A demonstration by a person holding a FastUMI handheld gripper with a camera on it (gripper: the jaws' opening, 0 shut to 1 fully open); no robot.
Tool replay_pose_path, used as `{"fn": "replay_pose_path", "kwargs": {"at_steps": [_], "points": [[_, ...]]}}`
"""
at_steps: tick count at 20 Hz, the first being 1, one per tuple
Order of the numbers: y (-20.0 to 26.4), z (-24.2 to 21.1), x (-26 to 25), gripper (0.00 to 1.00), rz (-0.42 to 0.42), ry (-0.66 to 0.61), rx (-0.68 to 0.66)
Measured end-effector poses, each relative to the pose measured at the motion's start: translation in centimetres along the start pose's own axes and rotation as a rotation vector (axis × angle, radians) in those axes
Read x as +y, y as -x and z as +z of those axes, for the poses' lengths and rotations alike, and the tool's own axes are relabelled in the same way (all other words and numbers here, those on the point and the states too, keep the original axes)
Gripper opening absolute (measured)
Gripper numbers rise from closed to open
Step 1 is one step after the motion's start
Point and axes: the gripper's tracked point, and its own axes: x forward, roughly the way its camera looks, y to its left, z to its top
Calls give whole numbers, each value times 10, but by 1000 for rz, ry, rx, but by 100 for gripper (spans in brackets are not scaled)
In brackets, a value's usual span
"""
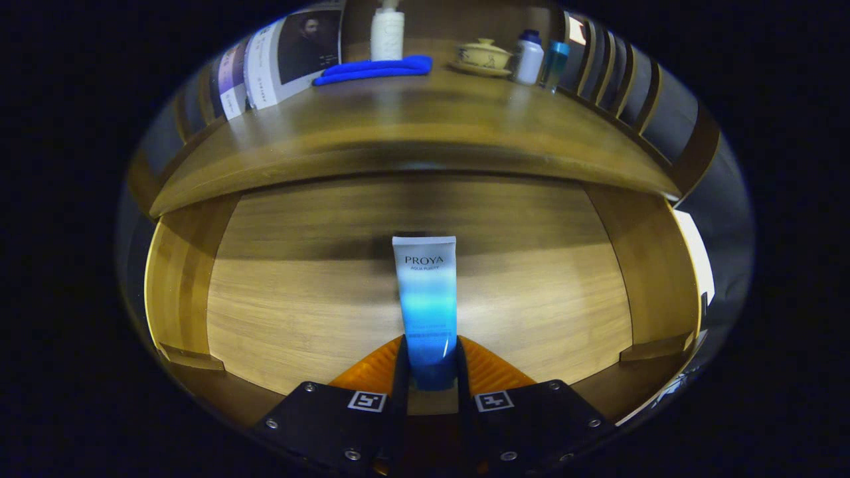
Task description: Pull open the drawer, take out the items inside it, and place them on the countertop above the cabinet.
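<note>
Gripper (430,362) jaws drawn narrow, both fingers pressing sides of blue tube (426,302) at capped end. Tube extends ahead of fingers, over floor of open drawer (299,299). Beyond, countertop (412,126) carries blue cloth (375,69), white bottle (387,32), lidded cup (483,54), two small bottles (539,58).

glossy plastic tube (426,299), matt wood drawer (299,299)

dim warm light, sharp centre — edges bent, countertop (412,126) shadowing drawer (299,299).
</note>
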Motion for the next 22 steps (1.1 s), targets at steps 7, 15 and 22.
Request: {"fn": "replay_pose_path", "kwargs": {"at_steps": [7,15,22], "points": [[44,13,0,34,-44,70,-85],[85,26,-6,34,-93,70,-167],[109,68,-7,34,-82,27,-281]]}}
